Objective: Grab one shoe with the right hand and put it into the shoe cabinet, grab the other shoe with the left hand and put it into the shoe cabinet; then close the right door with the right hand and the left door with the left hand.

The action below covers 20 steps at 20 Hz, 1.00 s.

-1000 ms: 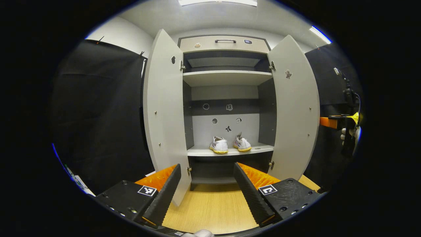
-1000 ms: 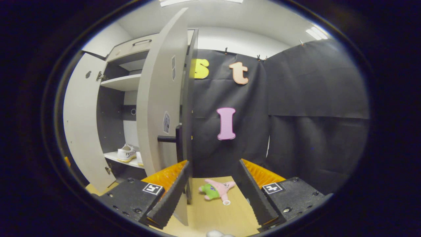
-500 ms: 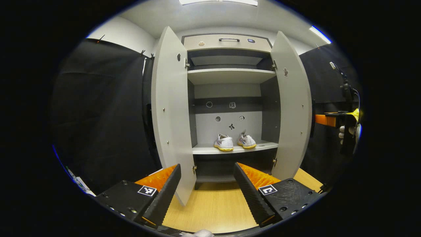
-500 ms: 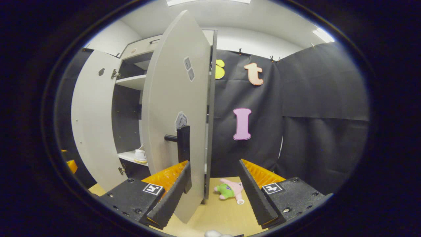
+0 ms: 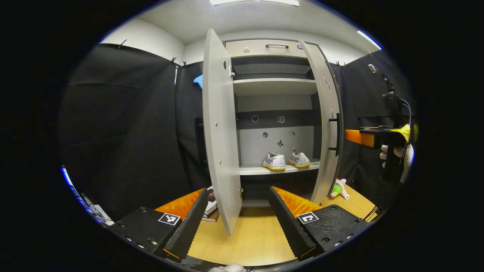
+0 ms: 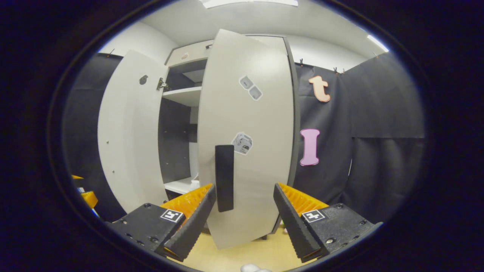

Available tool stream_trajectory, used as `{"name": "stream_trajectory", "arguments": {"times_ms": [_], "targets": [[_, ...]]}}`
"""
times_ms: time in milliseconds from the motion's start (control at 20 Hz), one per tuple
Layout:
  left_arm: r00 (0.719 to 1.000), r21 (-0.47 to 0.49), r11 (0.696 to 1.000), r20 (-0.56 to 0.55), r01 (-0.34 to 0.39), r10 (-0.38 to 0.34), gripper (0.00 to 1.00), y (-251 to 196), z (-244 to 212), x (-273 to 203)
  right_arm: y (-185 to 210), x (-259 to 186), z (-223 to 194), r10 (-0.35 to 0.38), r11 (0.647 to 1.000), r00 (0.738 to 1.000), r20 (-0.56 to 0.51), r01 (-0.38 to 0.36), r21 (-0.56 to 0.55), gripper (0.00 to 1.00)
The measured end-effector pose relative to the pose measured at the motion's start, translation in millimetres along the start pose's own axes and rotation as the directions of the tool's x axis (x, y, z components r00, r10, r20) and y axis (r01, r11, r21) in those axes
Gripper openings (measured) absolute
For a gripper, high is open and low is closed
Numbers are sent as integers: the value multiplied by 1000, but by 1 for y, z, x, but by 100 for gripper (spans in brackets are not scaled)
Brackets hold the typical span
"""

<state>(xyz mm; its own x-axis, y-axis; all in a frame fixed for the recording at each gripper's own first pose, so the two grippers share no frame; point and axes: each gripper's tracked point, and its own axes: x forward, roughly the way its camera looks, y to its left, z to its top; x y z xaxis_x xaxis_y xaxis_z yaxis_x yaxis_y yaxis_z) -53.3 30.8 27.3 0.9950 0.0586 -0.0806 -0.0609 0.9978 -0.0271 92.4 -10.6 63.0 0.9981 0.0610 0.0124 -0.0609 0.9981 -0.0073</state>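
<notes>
Right gripper view: right gripper [image 6: 245, 217] fingers spread | right door [image 6: 247, 132] ajar | shoes [image 5: 285, 160] shelved

- shoe cabinet [image 5: 272, 87]: pale grey shelves, dark grey inner sides
- right door [image 6: 247, 151]: light grey, black handle [image 6: 224, 177]
- shoes [image 5: 285, 160]: white, yellow soles
- plush toy [image 5: 338, 188]: pink and green
- floor [image 5: 242, 241]: light wood grain

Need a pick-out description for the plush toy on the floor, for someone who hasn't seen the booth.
Start at the tall grey shoe cabinet. Look down past its right door to the wooden floor at that door's foot. The plush toy lies there, small, pink and green, unlike the two white shoes up on the shelf.
</notes>
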Motion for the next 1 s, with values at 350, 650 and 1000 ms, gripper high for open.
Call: {"name": "stream_trajectory", "arguments": {"times_ms": [350,650,1000], "targets": [[1000,-15,1000,1,-7,7,96,32,-2,7,32,-25,-8,9,1000,1000,-25,-9,19,99],[999,-4,999,14,-51,51,96,88,1,36,64,-52,-32,19,1000,997,-69,-18,16,99],[993,17,994,59,-106,105,96,157,19,103,88,-72,-54,-1,1000,992,-125,2,8,99]]}}
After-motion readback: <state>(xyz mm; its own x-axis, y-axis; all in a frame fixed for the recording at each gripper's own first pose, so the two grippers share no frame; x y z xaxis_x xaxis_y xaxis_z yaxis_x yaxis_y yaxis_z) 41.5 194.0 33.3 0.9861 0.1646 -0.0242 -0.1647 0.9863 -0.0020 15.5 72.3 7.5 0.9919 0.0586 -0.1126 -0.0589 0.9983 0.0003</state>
